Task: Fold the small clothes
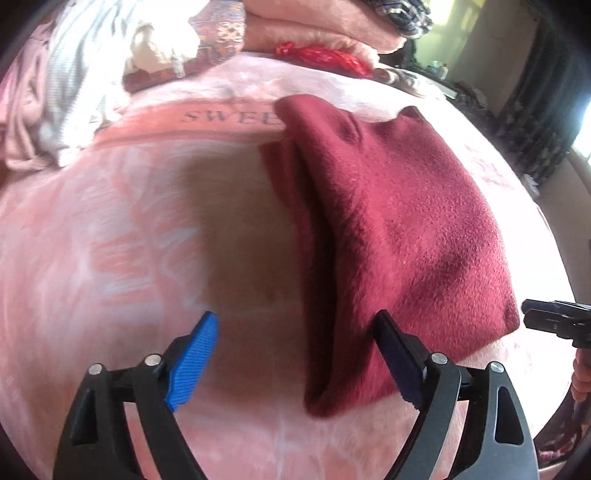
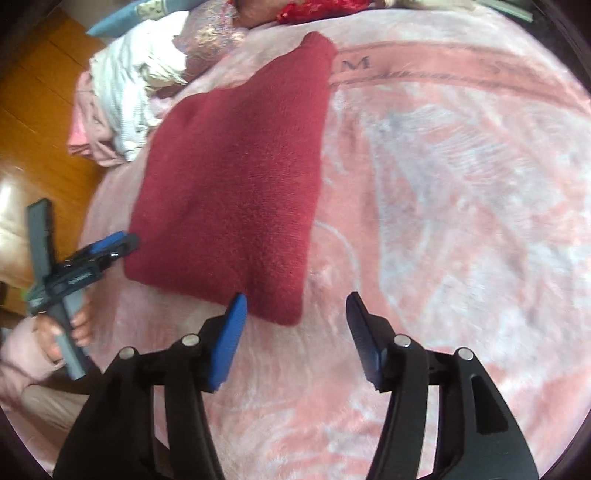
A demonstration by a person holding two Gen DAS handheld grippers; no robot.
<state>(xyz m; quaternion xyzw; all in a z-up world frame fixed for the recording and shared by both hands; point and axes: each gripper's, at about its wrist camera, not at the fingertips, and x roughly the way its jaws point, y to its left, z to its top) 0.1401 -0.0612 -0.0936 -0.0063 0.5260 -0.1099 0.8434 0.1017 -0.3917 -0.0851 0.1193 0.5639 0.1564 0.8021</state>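
A dark red fleece garment [image 1: 406, 221] [image 2: 236, 184] lies folded flat on a pink blanket [image 1: 110, 240] [image 2: 443, 184]. My left gripper [image 1: 295, 317] hovers open above its near left edge, with one finger over the cloth and the other over bare blanket. In the right wrist view the left gripper [image 2: 125, 245] sits at the garment's left corner, held by a hand [image 2: 74, 328]. My right gripper [image 2: 297, 298] stands open just above the garment's near right corner, its pads clear of the cloth. Its tips [image 1: 529, 314] show at the right edge of the left wrist view.
A pile of pale striped and pink clothes [image 1: 74, 74] [image 2: 125, 92] lies at the far left of the bed. A bright red item [image 1: 325, 55] [image 2: 317, 9] rests at the far end. Wooden floor [image 2: 37, 92] runs along the bed's left side.
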